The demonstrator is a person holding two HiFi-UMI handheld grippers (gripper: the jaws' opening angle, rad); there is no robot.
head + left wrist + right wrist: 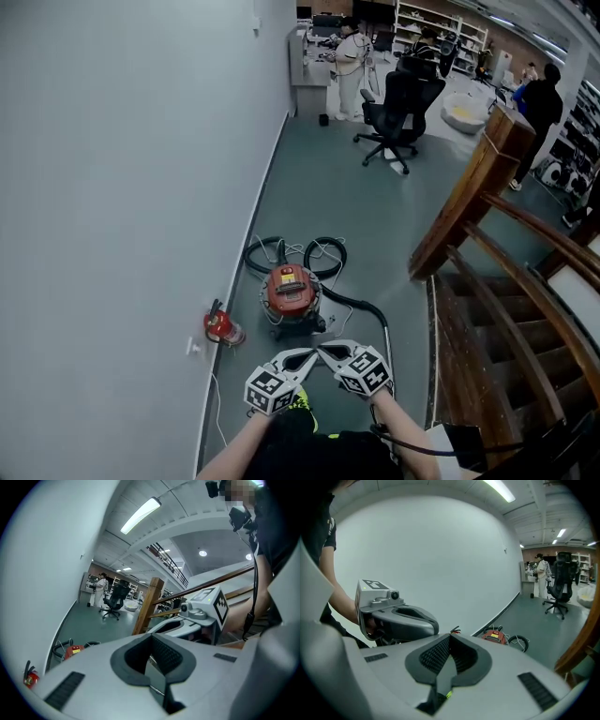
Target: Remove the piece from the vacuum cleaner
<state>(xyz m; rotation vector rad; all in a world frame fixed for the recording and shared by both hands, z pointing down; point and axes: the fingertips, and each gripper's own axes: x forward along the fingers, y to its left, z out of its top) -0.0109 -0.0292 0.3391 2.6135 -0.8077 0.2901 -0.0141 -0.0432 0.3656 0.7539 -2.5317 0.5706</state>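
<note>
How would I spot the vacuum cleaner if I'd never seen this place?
Follow the long grey wall down to the floor. The vacuum cleaner is the squat drum with a red lid and looping black hose, bigger than the small red fire extinguisher by the wall.

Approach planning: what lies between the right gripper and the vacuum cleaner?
Bare floor only, from right gripper to vacuum cleaner, in the head view.
</note>
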